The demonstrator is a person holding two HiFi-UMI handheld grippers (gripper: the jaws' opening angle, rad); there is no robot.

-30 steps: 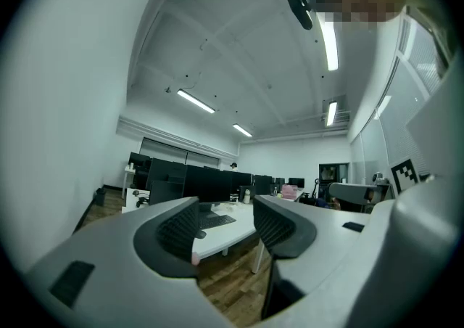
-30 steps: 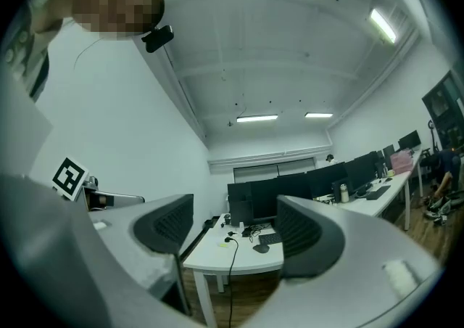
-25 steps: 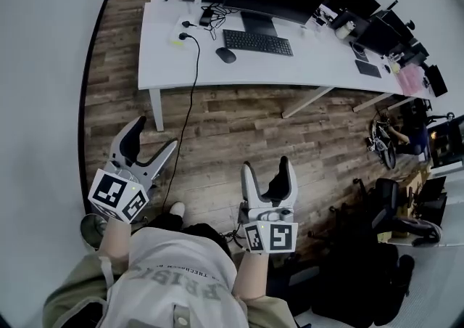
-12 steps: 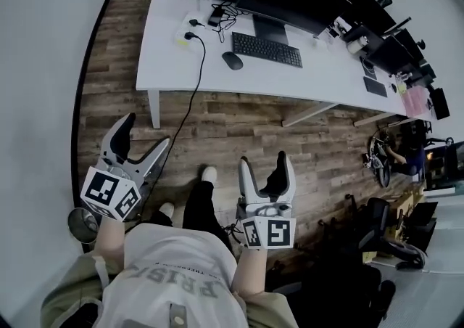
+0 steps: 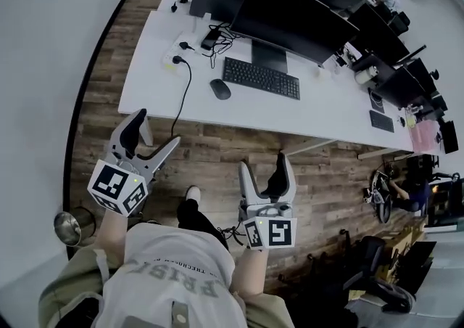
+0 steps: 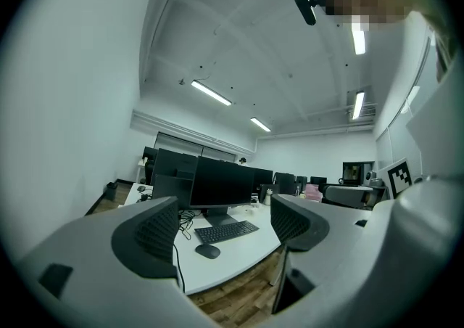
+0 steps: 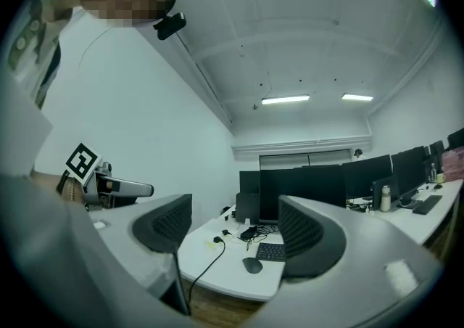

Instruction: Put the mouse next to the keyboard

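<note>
A dark mouse (image 5: 220,88) lies on the white desk (image 5: 156,91), just left of a black keyboard (image 5: 261,78) that sits before a large monitor (image 5: 290,23). The mouse (image 6: 207,251) and keyboard (image 6: 225,231) show between the jaws in the left gripper view; the mouse (image 7: 252,265) also shows in the right gripper view. My left gripper (image 5: 151,136) is open and empty, its jaws having just been opening, still short of the desk's front edge. My right gripper (image 5: 264,172) is open and empty over the wooden floor.
A black cable (image 5: 179,98) runs from a plug on the desk down to the floor. More monitors and desks (image 5: 377,25) stretch to the back right. A metal bin (image 5: 67,226) stands at my left. Chairs and a bicycle (image 5: 380,196) crowd the right side.
Both grippers and I have moved toward the white desk, which now lies much closer. The left gripper's jaws have spread slightly wider. Mouse and keyboard have not moved.
</note>
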